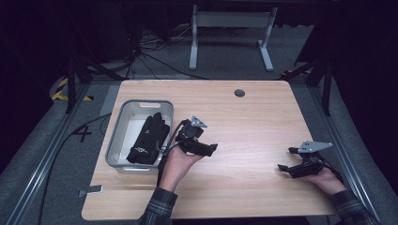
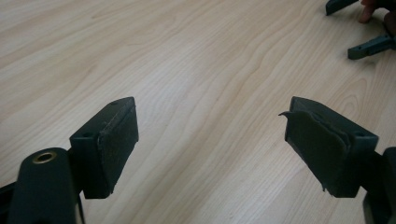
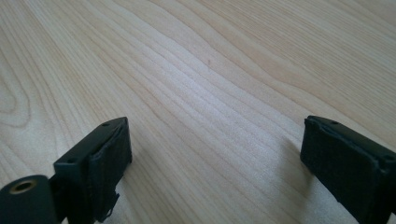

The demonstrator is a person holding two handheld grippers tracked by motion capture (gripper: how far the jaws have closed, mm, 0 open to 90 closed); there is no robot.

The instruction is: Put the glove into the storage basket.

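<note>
A black glove [image 1: 148, 138] lies in the grey bin [image 1: 116, 137] at the left of the wooden table [image 1: 253, 117]. Just right of the bin, a hand holds my left gripper [image 1: 212, 148] low over the wood, pointing right. Its jaws stand open with only bare tabletop between them in the left gripper view [image 2: 212, 135]. Near the table's right edge, my right gripper [image 1: 286, 158] rests in the other hand, pointing left. It is open too, with nothing between its pads [image 3: 215, 158]. The left gripper view also catches the right gripper [image 2: 355, 25] far off at the top right.
A round cable hole [image 1: 240, 93] sits near the table's far edge. A small grey tab [image 1: 91, 191] lies at the front left corner. Behind the table stand a white frame [image 1: 230, 37] and loose cables [image 1: 150, 56] on the floor.
</note>
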